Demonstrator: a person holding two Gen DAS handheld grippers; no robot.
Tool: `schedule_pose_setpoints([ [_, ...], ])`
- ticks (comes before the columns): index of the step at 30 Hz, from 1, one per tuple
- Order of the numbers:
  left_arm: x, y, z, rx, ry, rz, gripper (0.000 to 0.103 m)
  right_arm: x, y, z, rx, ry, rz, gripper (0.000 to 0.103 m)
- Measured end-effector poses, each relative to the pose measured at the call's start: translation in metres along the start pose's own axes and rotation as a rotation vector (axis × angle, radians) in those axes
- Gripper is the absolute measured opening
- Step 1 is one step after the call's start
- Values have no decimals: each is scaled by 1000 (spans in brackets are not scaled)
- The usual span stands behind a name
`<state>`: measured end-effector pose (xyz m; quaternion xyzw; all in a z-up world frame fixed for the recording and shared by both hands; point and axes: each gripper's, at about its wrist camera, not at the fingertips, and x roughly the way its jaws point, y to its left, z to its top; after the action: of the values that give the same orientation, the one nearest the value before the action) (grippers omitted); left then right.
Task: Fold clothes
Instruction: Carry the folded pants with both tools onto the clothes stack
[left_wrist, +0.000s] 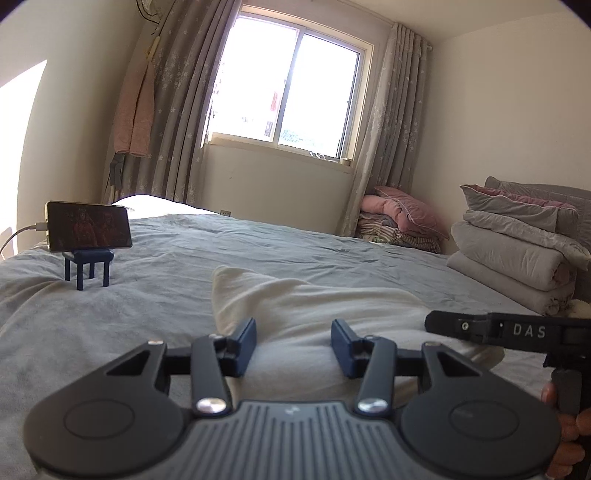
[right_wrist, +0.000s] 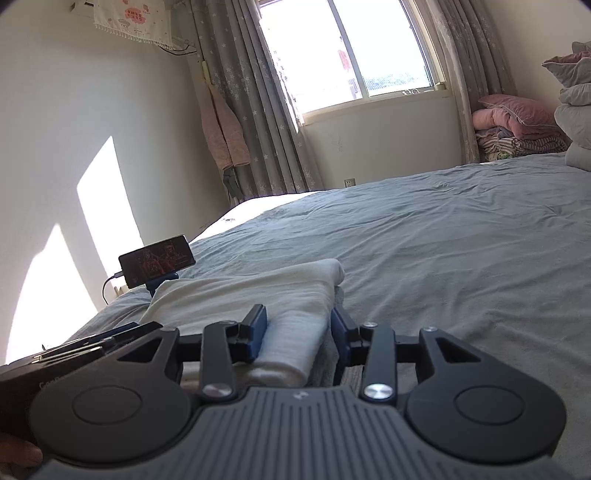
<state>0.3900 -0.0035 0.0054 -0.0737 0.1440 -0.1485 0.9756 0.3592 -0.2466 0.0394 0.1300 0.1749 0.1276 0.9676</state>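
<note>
Hand-held gripper (right_wrist: 298, 328) astride towel (right_wrist: 288, 295) edge

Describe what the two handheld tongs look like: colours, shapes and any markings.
The left tongs and right tongs match: a ribbed grey base, two round black discs, black linkage bars with silver screws, and blue rectangular pads. Seen from the left wrist view, the right tongs carry white letters "DAS" on a black bar. No sleeves or cables show.
</note>
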Motion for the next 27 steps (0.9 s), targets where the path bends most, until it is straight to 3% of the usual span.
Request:
schedule_pose_setpoints([
  [6,-21,23,7,-76,37,50,49,-29,-2,4,19,15,-1,45],
  [13,-64,24,15,-114,80,76,49,-64,-1,8,36,35,-1,45],
  [27,-155,-27,27,-71,209,83,51,-156,40,14,-31,96,-11,53],
])
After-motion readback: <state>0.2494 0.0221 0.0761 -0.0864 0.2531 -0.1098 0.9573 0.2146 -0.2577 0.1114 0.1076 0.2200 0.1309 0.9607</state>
